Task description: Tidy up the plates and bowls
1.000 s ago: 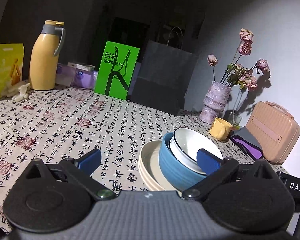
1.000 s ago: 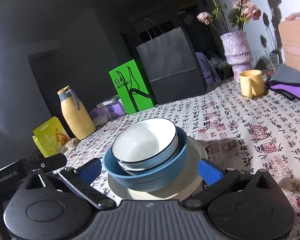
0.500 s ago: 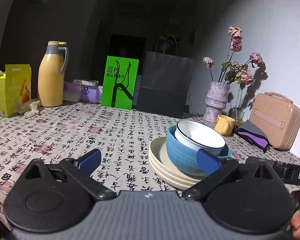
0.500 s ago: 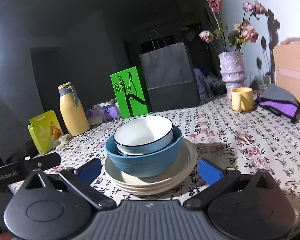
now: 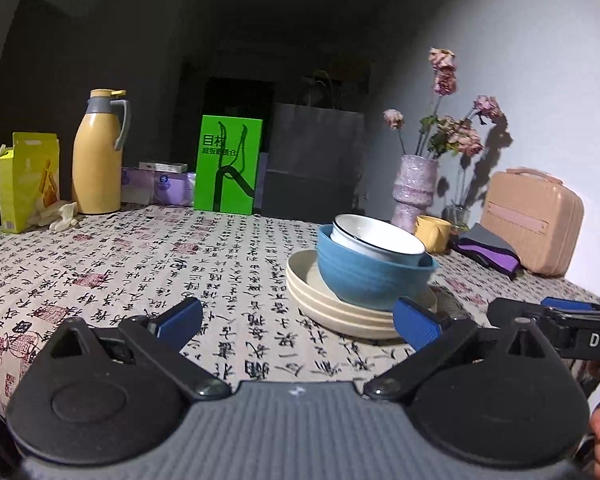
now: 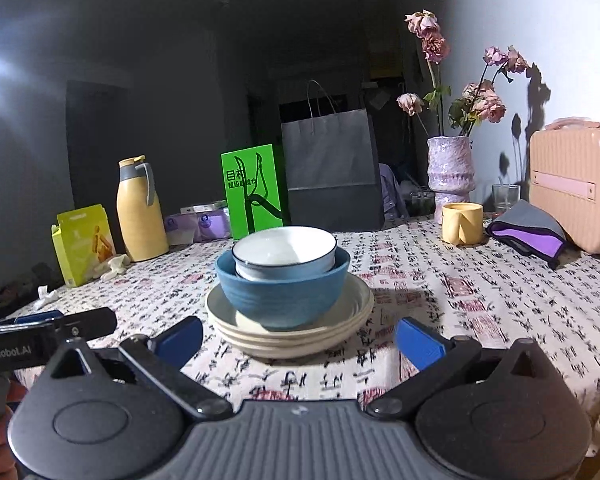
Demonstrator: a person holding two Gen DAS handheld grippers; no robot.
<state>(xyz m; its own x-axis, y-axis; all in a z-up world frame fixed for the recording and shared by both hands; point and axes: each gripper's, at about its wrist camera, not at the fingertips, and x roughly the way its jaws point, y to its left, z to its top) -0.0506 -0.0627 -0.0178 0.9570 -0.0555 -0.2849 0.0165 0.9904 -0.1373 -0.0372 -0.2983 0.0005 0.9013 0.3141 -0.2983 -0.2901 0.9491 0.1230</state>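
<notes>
My right gripper hangs spread and empty, lower centre.
I've lowered it level; bowls nested on plates, stacking looks done.

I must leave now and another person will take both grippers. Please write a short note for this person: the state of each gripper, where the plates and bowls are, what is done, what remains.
Left gripper: open, empty, low over the tablecloth, to the left of the stack.
Right gripper: open, empty, facing the stack straight on, not touching it.
White bowl sits inside the blue bowl; the blue bowl stands on the stacked cream plates, mid-table.
Done: plates and bowls are in one nested pile.
Left: apparently nothing to stack; no other plate or bowl is visible. The yellow cup by the vase is apart. Whether the pile must go elsewhere is not shown.
</notes>
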